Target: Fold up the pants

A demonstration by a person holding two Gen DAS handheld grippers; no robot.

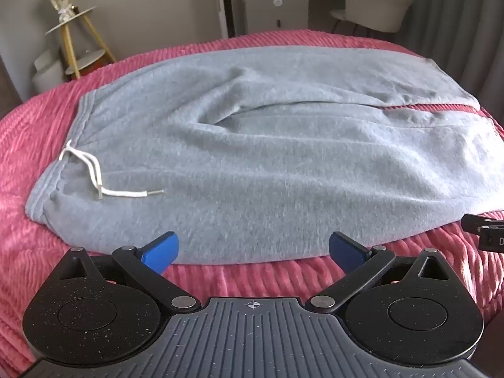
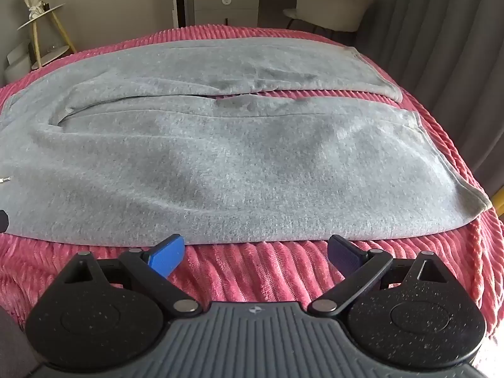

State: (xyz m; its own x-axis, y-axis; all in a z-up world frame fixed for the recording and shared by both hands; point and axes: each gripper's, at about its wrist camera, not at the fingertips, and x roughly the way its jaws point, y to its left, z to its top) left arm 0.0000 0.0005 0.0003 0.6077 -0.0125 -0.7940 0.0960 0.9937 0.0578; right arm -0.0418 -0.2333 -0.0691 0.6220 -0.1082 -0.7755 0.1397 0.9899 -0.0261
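Grey sweatpants (image 1: 252, 145) lie flat on a pink ribbed blanket (image 1: 37, 132), waistband to the left, both legs running right. A white drawstring (image 1: 94, 173) lies on the waist. My left gripper (image 1: 253, 249) is open and empty at the pants' near edge, by the waist half. The right wrist view shows the legs (image 2: 245, 157) with their cuffs at the right. My right gripper (image 2: 255, 250) is open and empty, just short of the near leg's edge. The right gripper's tip shows at the left wrist view's right edge (image 1: 485, 230).
The blanket (image 2: 252, 271) covers a bed. Behind it stand a gold-legged side table (image 1: 72, 34) at the left, a white cabinet (image 1: 275, 12), a pale chair (image 1: 375, 6) and grey curtains (image 2: 441, 31) at the right.
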